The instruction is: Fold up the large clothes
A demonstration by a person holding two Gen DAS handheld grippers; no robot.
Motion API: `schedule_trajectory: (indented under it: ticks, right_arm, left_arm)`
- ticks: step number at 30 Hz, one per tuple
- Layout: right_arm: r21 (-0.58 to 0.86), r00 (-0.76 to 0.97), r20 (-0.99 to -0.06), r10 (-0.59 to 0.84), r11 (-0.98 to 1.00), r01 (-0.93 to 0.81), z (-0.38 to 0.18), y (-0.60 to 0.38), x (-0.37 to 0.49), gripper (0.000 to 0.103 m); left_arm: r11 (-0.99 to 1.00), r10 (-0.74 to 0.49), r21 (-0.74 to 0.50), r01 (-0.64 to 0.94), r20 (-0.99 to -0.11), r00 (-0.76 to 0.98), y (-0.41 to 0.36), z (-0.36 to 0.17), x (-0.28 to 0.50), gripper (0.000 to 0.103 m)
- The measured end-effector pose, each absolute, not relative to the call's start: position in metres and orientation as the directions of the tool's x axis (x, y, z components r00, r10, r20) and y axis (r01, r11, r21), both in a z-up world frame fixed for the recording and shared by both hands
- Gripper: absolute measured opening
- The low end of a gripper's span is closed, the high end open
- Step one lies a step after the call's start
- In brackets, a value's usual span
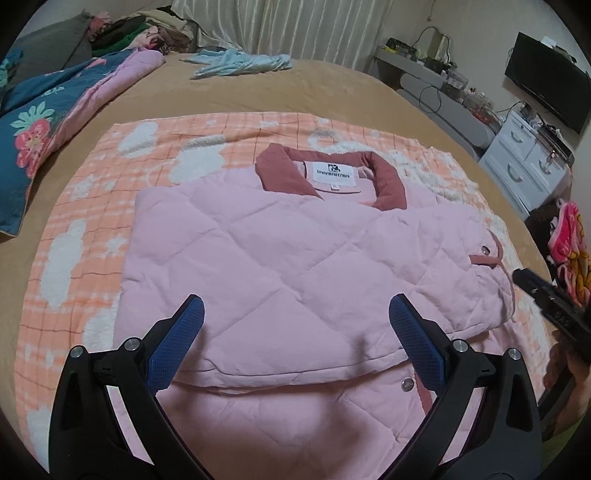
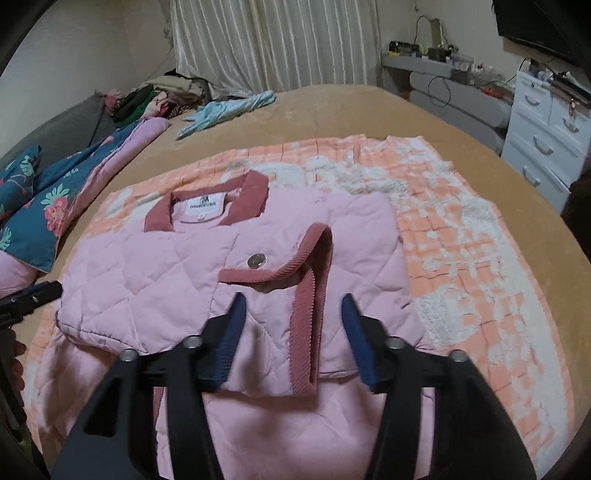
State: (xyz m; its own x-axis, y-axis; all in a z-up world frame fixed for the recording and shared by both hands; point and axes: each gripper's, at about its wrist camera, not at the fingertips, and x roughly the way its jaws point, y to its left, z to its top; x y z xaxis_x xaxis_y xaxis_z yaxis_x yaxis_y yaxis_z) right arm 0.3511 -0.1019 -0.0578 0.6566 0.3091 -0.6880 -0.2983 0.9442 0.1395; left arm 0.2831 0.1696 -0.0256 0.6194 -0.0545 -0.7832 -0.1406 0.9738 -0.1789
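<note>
A pink quilted jacket point(image 1: 280, 266) with a dusty-red collar point(image 1: 280, 173) lies on an orange-and-white blanket point(image 1: 92, 206) spread over the bed. Its sleeves are folded in across the front. My left gripper point(image 1: 295, 325) hovers open over the jacket's lower left part, with nothing between its blue pads point(image 1: 177, 343). In the right wrist view the same jacket point(image 2: 155, 273) shows a folded sleeve with a red ribbed cuff point(image 2: 310, 295) and a snap button point(image 2: 256, 260). My right gripper point(image 2: 291, 321) stands open just above that cuff, its pads clear of the cloth.
A blue floral quilt point(image 1: 33, 147) lies at the bed's left edge, with a clothes pile point(image 1: 147, 33) and a light blue garment point(image 1: 240, 61) at the far end. A white drawer unit point(image 1: 524, 166) and cluttered grey shelf point(image 1: 436, 96) stand to the right.
</note>
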Motion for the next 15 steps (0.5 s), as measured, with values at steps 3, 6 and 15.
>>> schedule_trajectory:
  ticks: [3, 6, 15]
  right_arm:
    - [0.136, 0.65, -0.685, 0.328, 0.935, -0.329, -0.053, -0.093, 0.347, 0.066]
    - [0.118, 0.629, -0.694, 0.35, 0.917, -0.381, -0.052, -0.074, 0.344, 0.074]
    - [0.028, 0.541, -0.769, 0.341, 0.863, -0.504, -0.075, 0.0, 0.359, 0.086]
  left_arm:
    - [0.971, -0.068, -0.191, -0.146, -0.8, 0.596, 0.171, -0.036, 0.287, 0.094]
    - [0.973, -0.056, -0.173, -0.154, -0.821, 0.569, 0.173, -0.049, 0.289, 0.094]
    - [0.965, -0.095, -0.213, -0.153, -0.828, 0.552, 0.188, -0.086, 0.29, 0.094]
